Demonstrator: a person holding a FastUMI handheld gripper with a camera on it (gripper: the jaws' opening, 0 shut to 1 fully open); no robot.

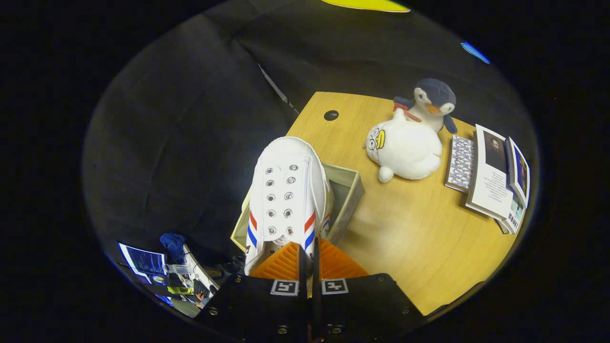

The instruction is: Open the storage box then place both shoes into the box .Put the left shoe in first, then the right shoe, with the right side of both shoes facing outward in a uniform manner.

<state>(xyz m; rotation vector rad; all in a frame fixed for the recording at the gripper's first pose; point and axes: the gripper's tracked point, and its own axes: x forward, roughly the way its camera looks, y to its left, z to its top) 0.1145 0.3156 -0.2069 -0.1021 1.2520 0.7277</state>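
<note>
A white sneaker [288,195] with red and blue side stripes and metal eyelets hangs toe-forward just ahead of my fingers. My gripper [309,250] is shut on the sneaker at its heel end, the two fingers pressed close together on a thin part of its collar. Below the sneaker stands an open beige storage box [350,190] near the table's corner. The sneaker hovers over the box's opening and hides most of its inside, so what lies in the box cannot be made out.
The wooden table [419,238] has a round cable hole [330,115]. Beyond the box lie a white plush duck [405,150] and a penguin plush [433,105]. Several books [491,174] are stacked further right. A desk with a screen [143,262] stands below the table's edge.
</note>
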